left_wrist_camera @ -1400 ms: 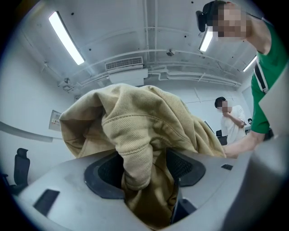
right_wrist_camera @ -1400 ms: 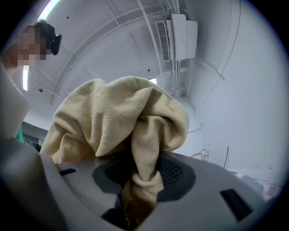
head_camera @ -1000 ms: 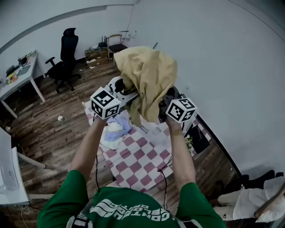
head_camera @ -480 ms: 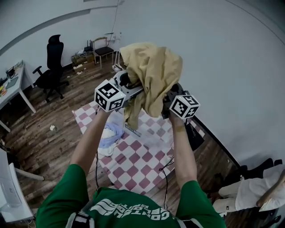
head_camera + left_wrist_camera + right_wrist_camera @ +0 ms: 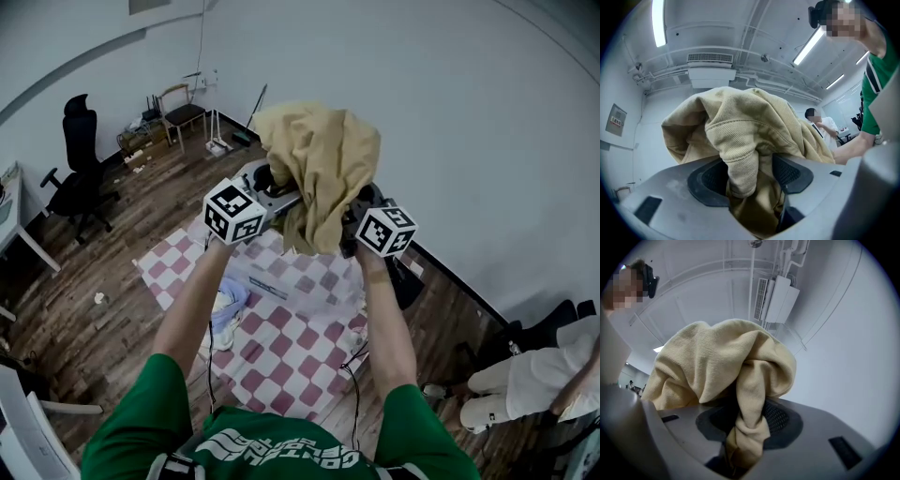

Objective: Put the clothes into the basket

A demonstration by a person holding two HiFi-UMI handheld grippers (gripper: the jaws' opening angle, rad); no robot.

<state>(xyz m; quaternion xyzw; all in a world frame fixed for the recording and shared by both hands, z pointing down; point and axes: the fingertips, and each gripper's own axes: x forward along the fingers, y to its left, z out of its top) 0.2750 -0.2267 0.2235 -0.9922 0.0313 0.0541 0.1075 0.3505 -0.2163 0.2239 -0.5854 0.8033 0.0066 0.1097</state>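
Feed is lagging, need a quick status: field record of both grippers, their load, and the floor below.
left gripper: shut on tan garment
right gripper: shut on the same tan garment
garment: bunched, held up off the floor
floor: checkered mat with pale clothes pile on it
basket: not identifiable in any view

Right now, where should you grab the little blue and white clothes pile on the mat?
Probably pinch the raised bunch on top of the pile, coming straight down from above. It lies as a soft, crumpled heap on the flat checkered mat, so its low sides give the jaws little to catch. The tan cloth has to be let go first.
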